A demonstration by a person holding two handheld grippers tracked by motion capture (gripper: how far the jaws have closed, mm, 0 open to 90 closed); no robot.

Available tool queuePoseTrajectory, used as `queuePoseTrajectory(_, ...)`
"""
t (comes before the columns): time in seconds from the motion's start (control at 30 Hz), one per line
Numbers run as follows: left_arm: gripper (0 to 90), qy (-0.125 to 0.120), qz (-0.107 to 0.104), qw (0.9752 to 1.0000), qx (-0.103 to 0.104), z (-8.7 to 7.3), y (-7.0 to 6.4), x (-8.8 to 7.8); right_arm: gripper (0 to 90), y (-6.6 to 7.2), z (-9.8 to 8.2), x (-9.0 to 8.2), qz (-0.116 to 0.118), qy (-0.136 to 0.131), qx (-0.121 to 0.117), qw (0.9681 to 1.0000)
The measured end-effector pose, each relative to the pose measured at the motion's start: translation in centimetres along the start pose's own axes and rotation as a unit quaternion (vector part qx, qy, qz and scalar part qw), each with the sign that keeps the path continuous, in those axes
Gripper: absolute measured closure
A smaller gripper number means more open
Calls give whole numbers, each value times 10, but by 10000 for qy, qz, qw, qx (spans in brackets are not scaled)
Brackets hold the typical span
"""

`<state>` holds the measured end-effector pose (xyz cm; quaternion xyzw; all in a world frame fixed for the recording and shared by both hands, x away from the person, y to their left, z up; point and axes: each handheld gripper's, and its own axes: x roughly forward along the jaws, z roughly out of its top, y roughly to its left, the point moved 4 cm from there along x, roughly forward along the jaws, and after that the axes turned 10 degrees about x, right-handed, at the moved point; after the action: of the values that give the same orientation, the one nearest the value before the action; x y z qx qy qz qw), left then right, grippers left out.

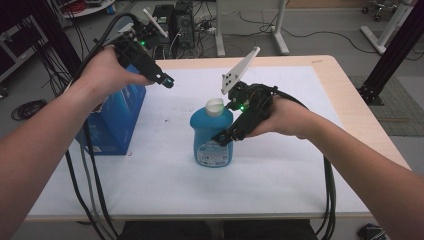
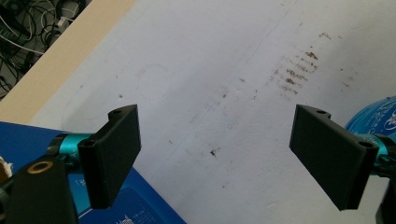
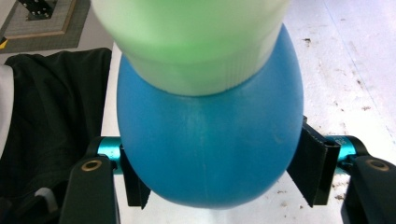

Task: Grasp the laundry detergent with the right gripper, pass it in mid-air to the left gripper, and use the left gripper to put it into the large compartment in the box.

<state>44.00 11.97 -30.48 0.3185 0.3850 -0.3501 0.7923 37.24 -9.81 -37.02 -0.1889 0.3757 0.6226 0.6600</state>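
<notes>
A blue detergent bottle [image 1: 212,137] with a pale cap [image 1: 215,106] stands upright in the middle of the white mat. My right gripper [image 1: 225,139] reaches it from the right, tilted down, one jaw on each side of its body. In the right gripper view the bottle [image 3: 205,140] bulges between the jaws of my right gripper [image 3: 224,177] and both pads touch its sides, under the blurred cap [image 3: 196,42]. My left gripper [image 1: 167,81] hangs in the air at the left, above the mat. In its own view the left gripper [image 2: 217,158] stands wide open with nothing between its jaws.
A blue carton [image 1: 117,120] stands at the table's left edge under my left hand; its corner [image 2: 135,205] shows below the left jaw. The white mat [image 1: 280,165] covers a wooden table [image 1: 345,90]. Cables hang off the front left and right.
</notes>
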Motion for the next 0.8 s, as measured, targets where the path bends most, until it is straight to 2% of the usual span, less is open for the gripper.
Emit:
queuePoseTrajectory(0.53,167,8,3,10000,-10,0,0,0,399,1,-1,4,68,-28,-66,10000)
queuePoseTrajectory(0.8,167,16,-3,10000,-18,0,-1,0,413,3,-3,4,-19,-97,-80,9999)
